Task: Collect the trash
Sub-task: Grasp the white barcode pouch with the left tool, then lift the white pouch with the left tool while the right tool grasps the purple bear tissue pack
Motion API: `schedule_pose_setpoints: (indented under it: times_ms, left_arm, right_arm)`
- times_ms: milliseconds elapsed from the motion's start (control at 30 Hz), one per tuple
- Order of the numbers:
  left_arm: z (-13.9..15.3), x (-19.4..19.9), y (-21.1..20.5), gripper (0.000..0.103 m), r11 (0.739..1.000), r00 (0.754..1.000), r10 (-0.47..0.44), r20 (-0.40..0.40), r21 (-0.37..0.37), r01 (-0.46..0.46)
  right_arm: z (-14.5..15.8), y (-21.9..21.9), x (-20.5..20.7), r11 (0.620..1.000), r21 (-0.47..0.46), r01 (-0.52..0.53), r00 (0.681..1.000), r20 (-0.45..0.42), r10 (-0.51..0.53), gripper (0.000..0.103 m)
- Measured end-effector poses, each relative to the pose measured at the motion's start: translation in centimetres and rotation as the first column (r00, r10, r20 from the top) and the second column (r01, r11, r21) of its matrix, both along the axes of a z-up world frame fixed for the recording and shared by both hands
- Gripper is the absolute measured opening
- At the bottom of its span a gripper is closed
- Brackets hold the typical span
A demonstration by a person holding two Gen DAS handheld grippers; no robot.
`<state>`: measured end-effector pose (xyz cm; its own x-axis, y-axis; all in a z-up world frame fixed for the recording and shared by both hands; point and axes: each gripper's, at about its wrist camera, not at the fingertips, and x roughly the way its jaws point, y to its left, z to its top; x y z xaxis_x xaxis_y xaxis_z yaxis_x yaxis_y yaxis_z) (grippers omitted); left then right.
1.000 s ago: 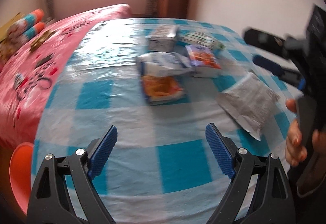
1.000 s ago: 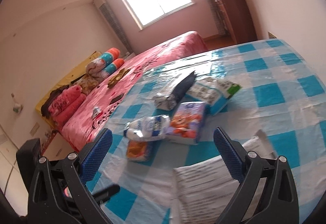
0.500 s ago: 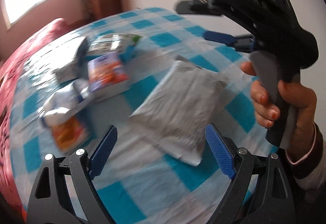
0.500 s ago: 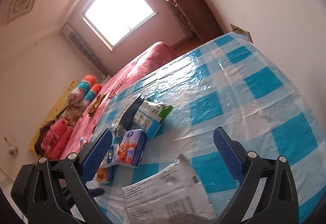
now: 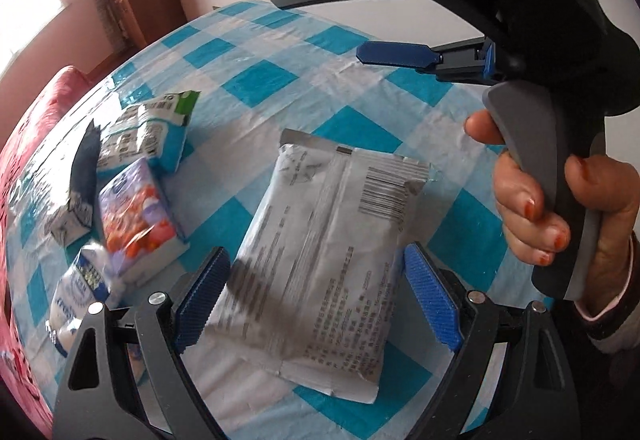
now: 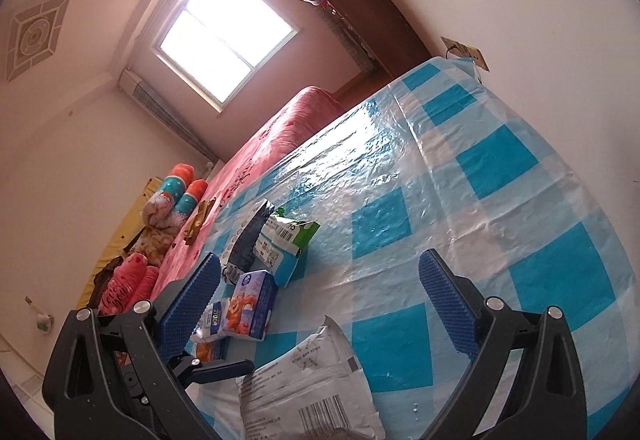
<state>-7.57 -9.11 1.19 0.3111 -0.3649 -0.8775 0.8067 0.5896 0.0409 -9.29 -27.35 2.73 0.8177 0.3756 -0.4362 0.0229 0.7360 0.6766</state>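
Silver packet (image 5: 328,248), lower corner cut off

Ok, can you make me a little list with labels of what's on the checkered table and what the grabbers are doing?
surface: blue checked tablecloth
nearest item: silver packet, lying flat
other items: purple carton, green-topped pack, dark bag, white pouch
left hand-held gripper: open, straddling the silver packet
right hand-held gripper: open, empty
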Motion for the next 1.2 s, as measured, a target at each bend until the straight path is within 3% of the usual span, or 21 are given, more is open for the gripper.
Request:
schedule_pose_setpoints:
  times_ms: [200, 467, 700, 933, 1200]
  left_arm:
    - [-0.7, 0.6, -1.2, 0.092, 0.998, 0.999, -0.039, -0.012, 0.044, 0.039]
    - [-1.4, 1.9, -2.0, 0.093, 0.999, 0.999, 0.007, -0.041, 0.043, -0.005]
    - [-1.5, 2.3, -2.1, 0.092, 0.998, 0.997, 0.066, -0.027, 0.028, -0.065]
    - [-1.1, 2.0, -1.3, 0.079, 0.988, 0.988, 0.154, -0.017, 0.003, -0.154]
    - [-0.9, 1.6, 1.4, 0.078, 0.958, 0.959, 0.278, -0.054, -0.06, -0.281]
  right_arm:
    - [0.1, -0.2, 0.1, 1.0, 0.01, -0.018, 1.0, 0.009, 0.018, 0.098]
    - [0.2, -0.7, -0.1, 1.0, 0.01, -0.021, 1.0, 0.015, 0.021, 0.098]
    - [0.0, -0.5, 0.1, 0.999, 0.006, -0.048, 0.999, 0.015, 0.048, 0.098]
    - [-0.2, 0.3, 0.7, 0.994, 0.007, -0.106, 0.994, 0.016, 0.106, 0.098]
    - [-0.8, 1.7, 1.7, 0.982, 0.023, -0.19, 0.982, 0.008, 0.19, 0.097]
